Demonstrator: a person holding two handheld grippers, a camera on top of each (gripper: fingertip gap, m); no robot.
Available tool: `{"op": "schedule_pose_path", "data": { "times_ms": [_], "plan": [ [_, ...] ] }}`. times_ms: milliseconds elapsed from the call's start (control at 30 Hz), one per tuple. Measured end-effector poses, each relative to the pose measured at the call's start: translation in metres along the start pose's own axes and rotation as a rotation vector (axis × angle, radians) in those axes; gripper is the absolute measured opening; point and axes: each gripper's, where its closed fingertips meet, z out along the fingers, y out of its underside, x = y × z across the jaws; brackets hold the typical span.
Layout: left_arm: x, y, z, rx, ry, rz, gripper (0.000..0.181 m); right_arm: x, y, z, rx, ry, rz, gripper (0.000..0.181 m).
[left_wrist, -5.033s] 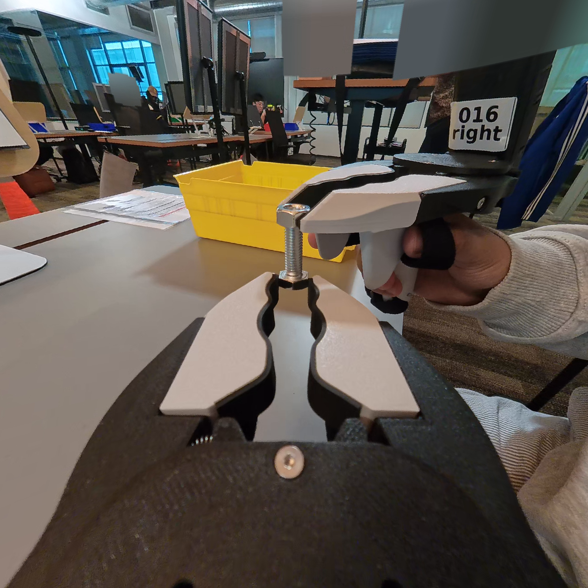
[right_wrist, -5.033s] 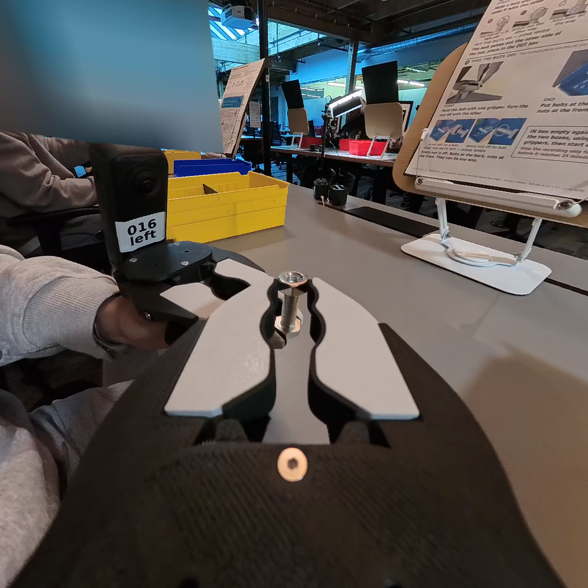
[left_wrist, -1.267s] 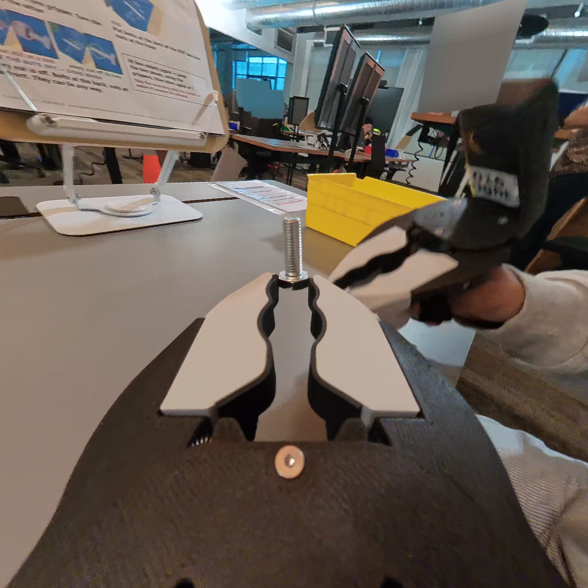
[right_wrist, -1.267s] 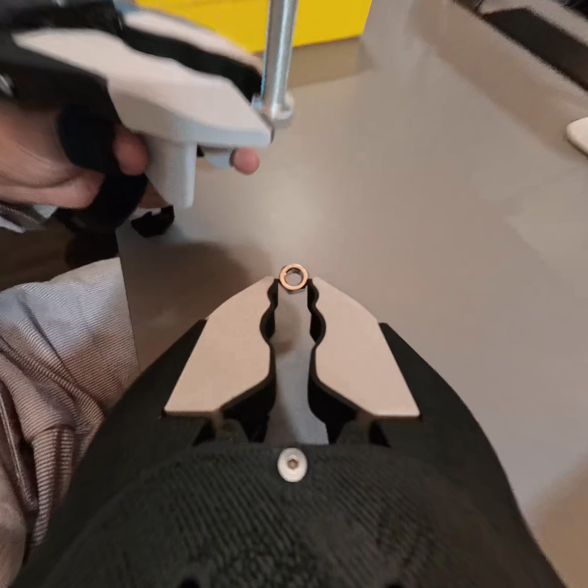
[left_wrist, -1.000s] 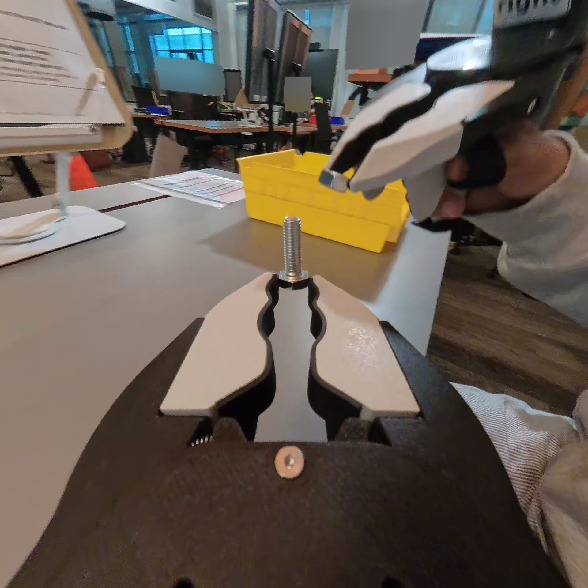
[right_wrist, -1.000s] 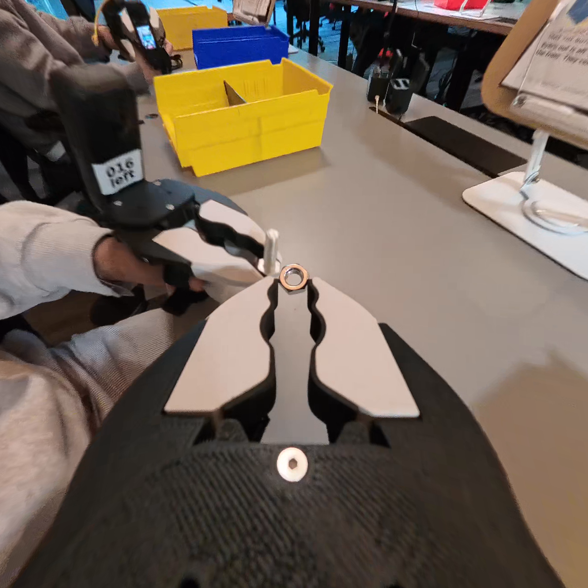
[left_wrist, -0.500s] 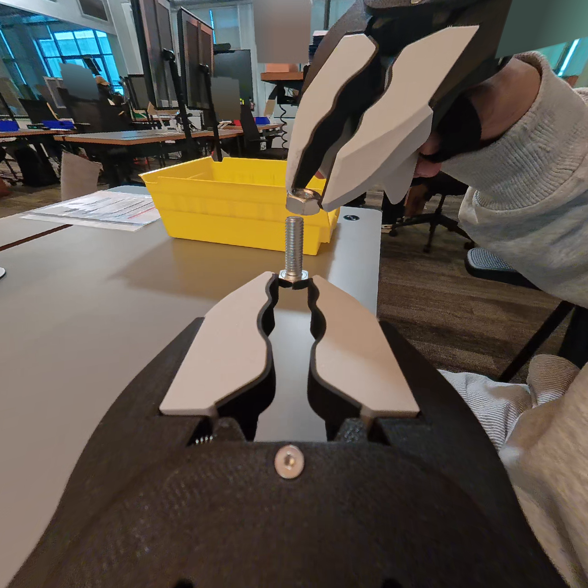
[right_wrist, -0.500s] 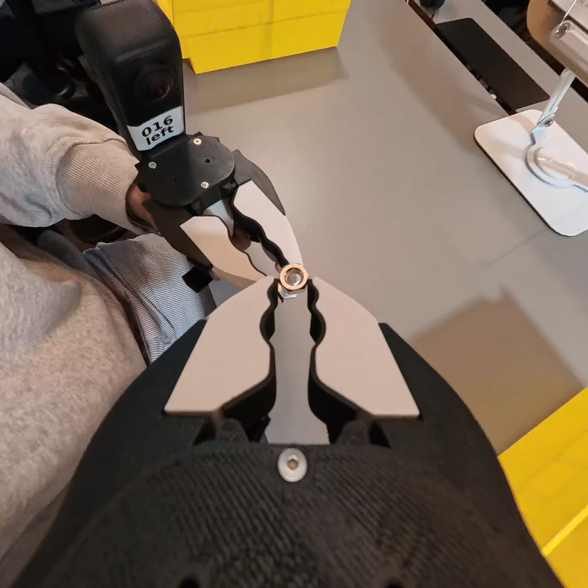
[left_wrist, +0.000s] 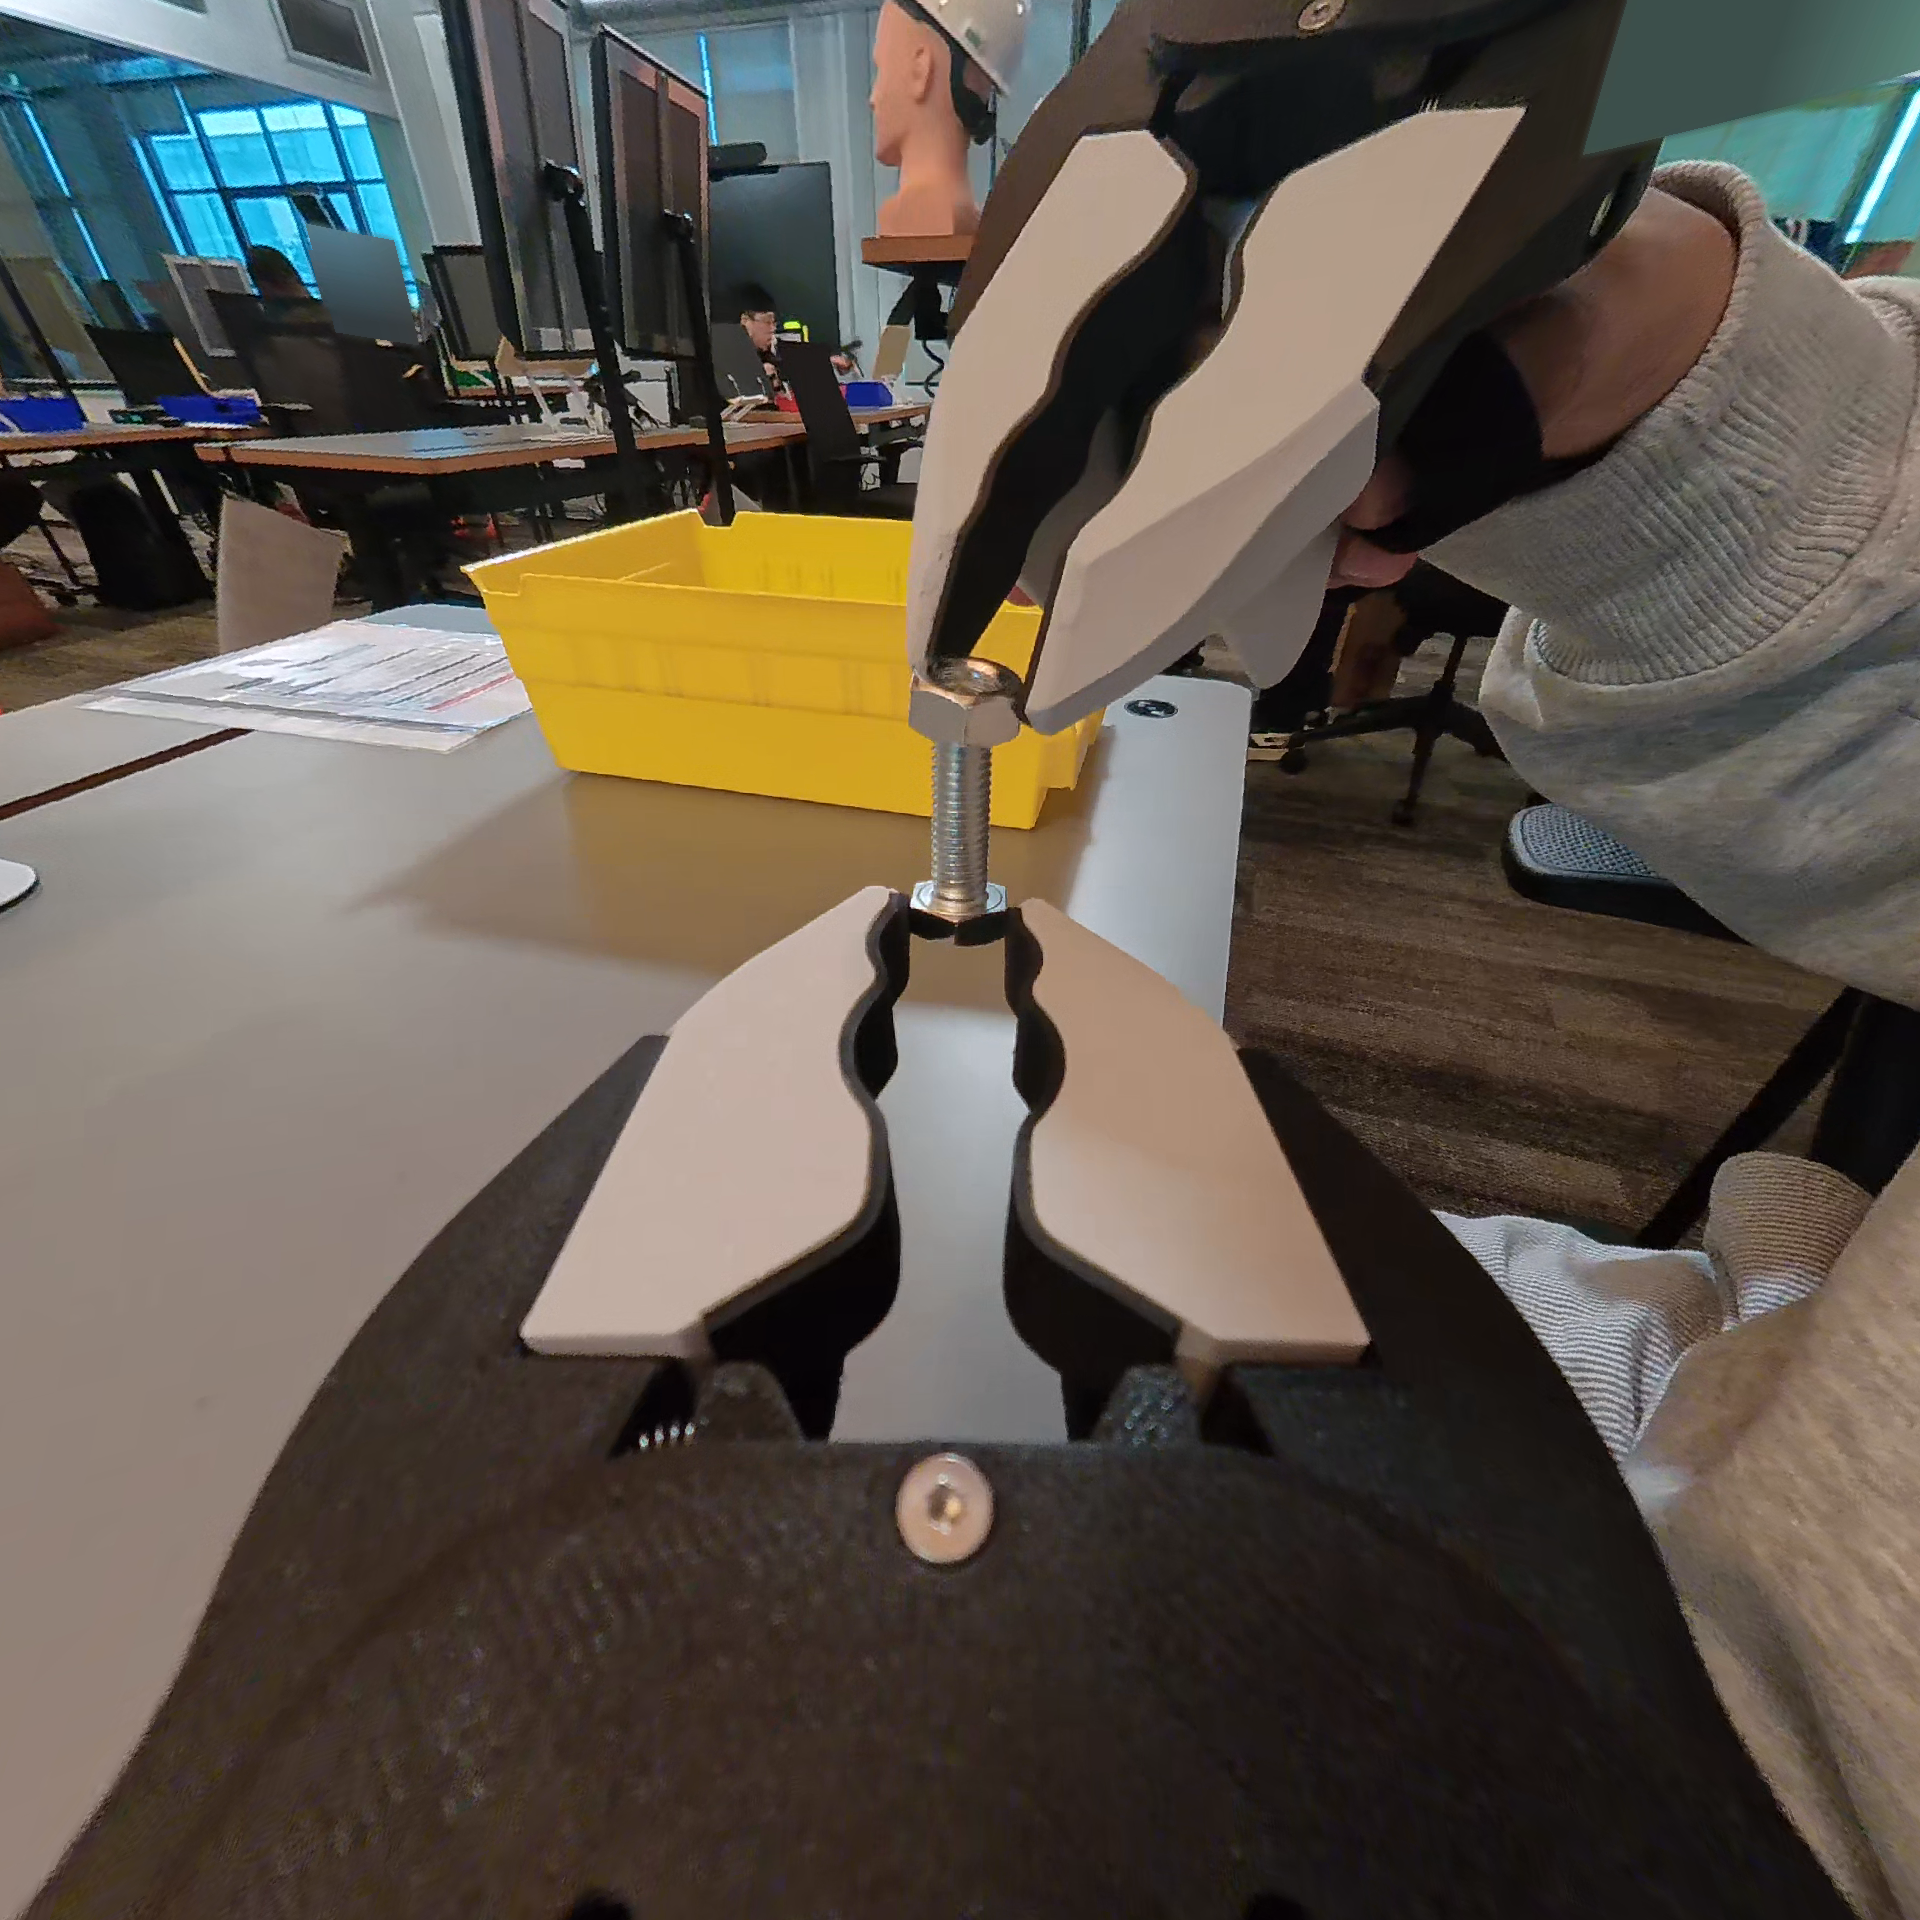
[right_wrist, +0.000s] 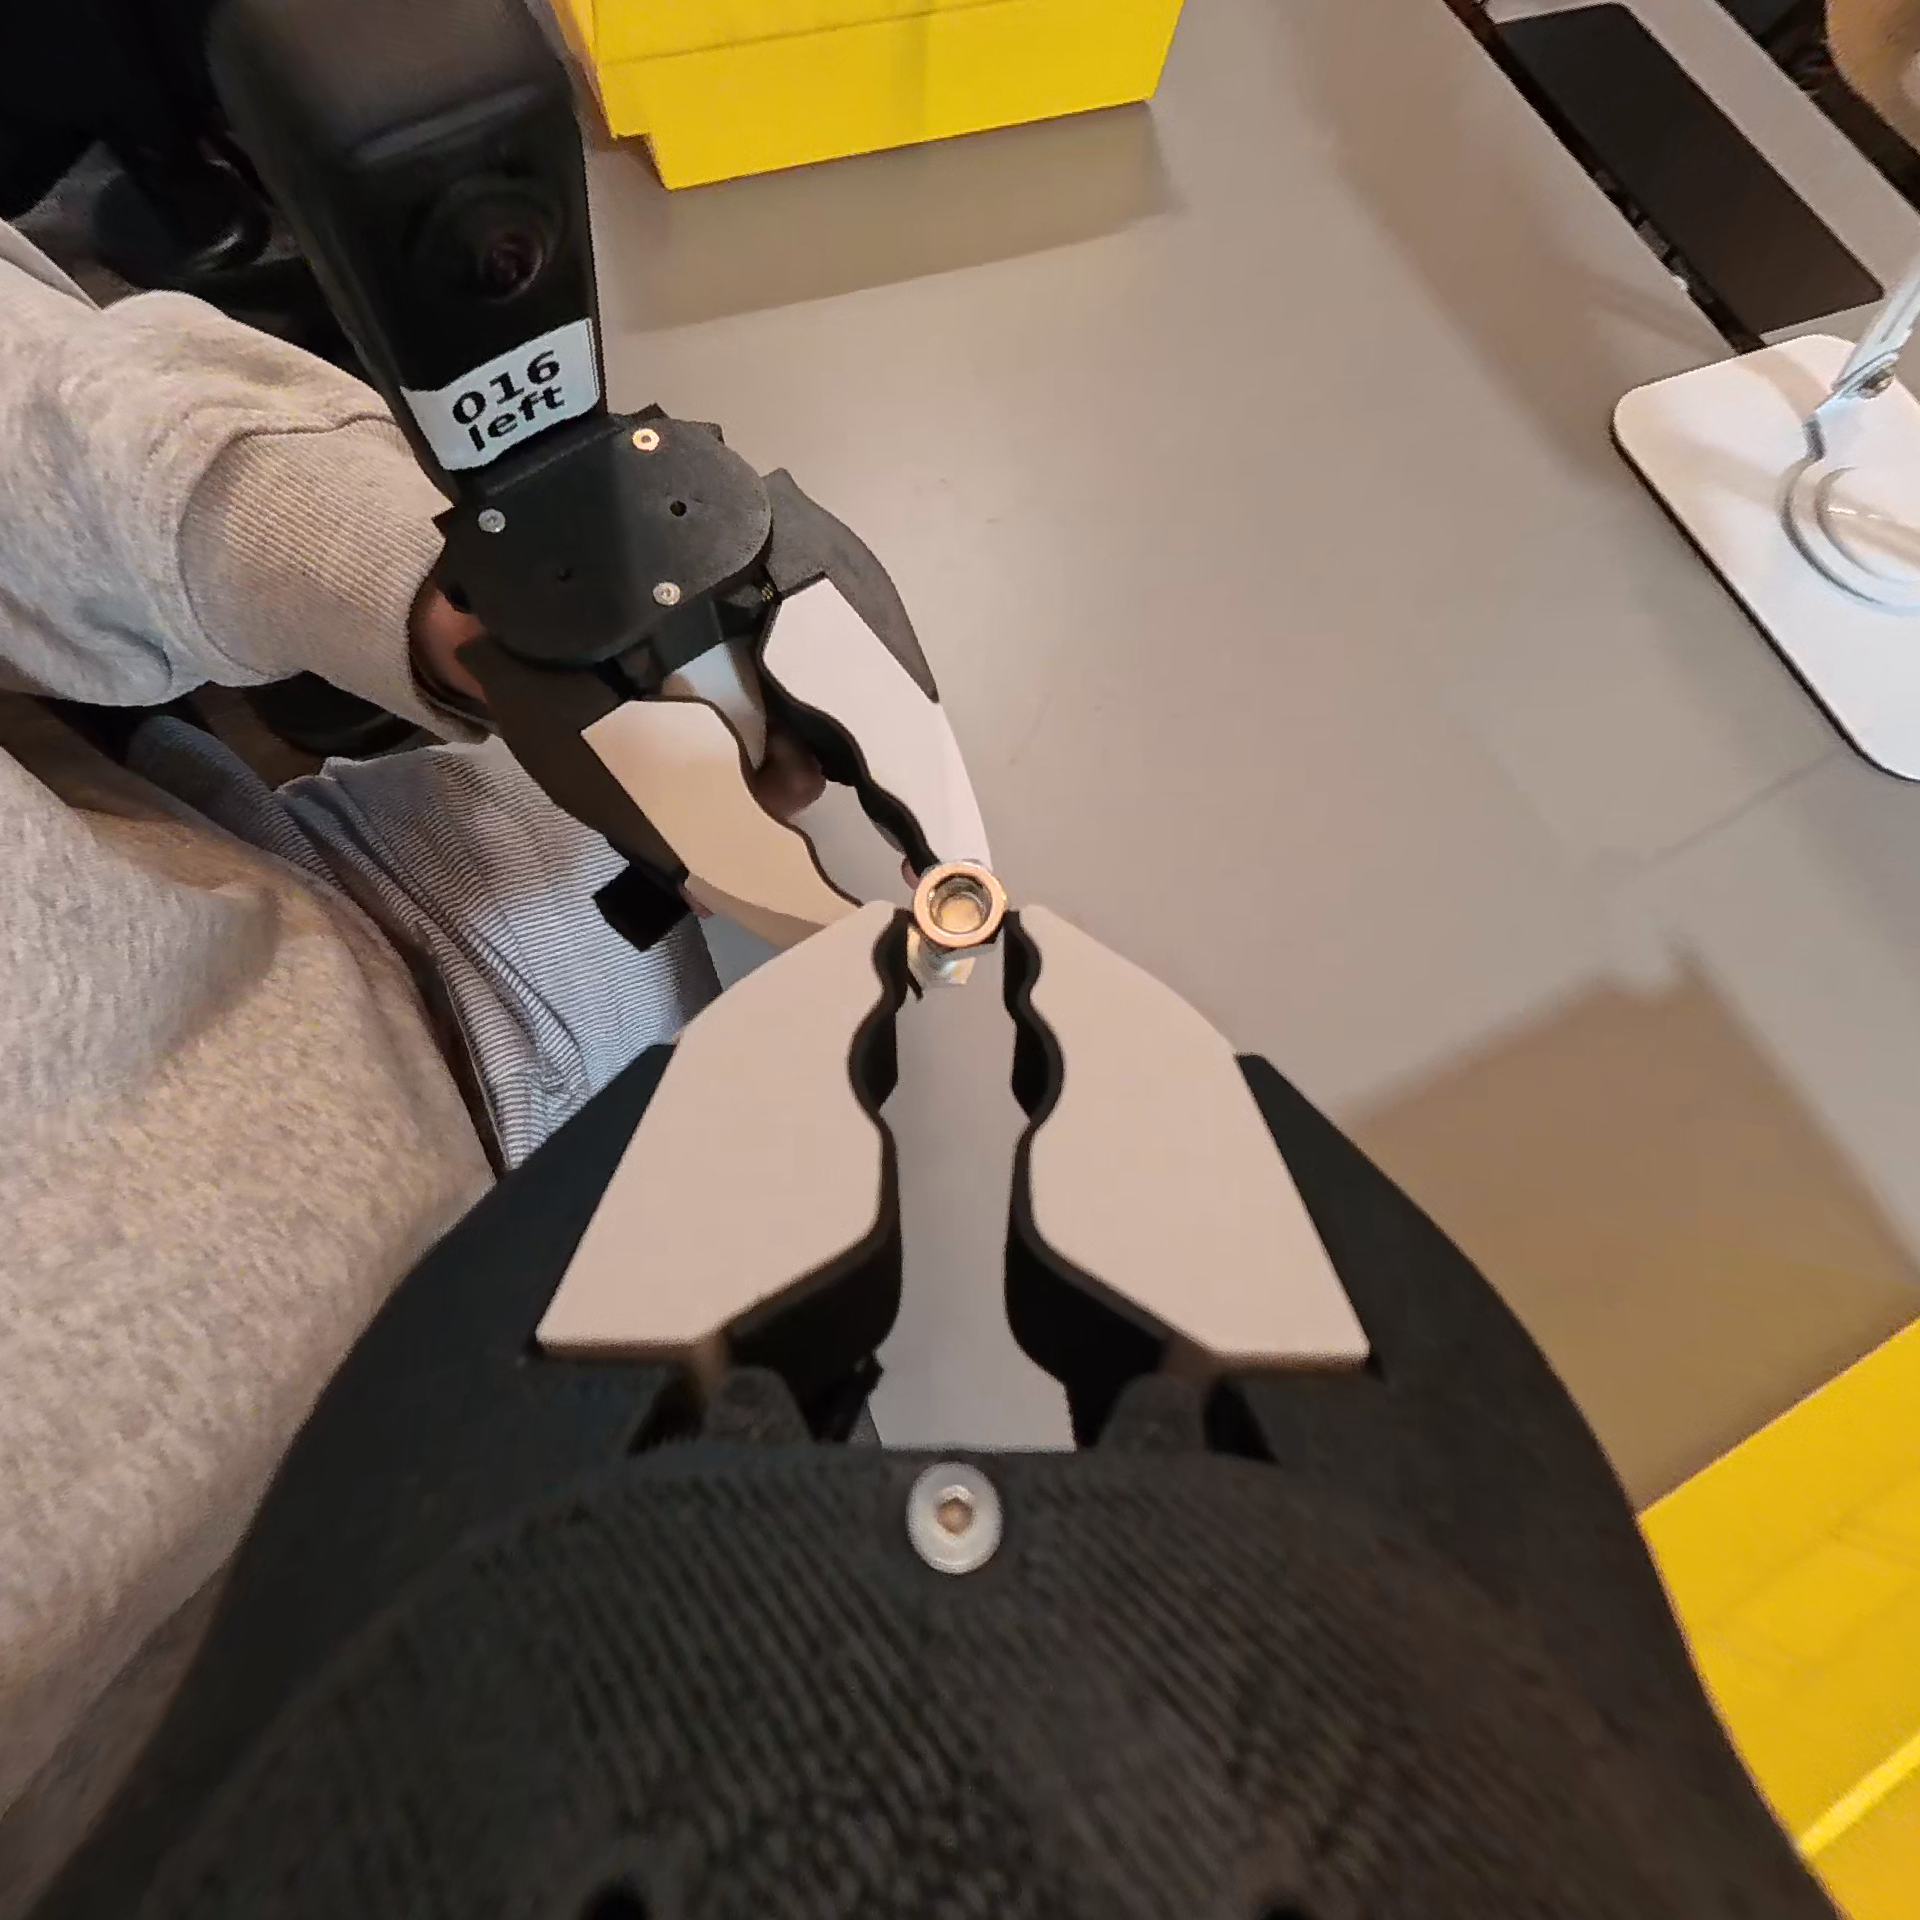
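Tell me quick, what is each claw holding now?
Left gripper: shut on the bolt, by its head.
Right gripper: shut on the hex nut, at the bolt's tip.

We see even, bright indoor light — daylight from windows (left_wrist: 260, 197) far beyond the claw. Soft shadows lie on the tabletop (left_wrist: 312, 987) ahead of it. Wide-angle bending at the edges; nearest foreground slightly soft — no glare.

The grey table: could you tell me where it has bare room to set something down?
The grey table is bare between the yellow bin, the papers and the left gripper; also between that gripper and the white stand base. It is crowded where the right gripper meets the bolt.
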Motion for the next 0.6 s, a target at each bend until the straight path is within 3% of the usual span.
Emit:
{"op": "schedule_pose_path", "data": {
  "times_ms": [33,600],
  "plan": [
    [0.0,0.0,-0.001,0.003,-0.002,-0.002,0.019,0.0,0.0,0.001,-0.003,-0.002,-0.002,0.017],
    [-0.001,-0.008,-0.013,0.072,-0.015,-0.023,0.019,-0.008,-0.014,0.004,0.034,-0.079,0.008,0.017]
  ]
}}
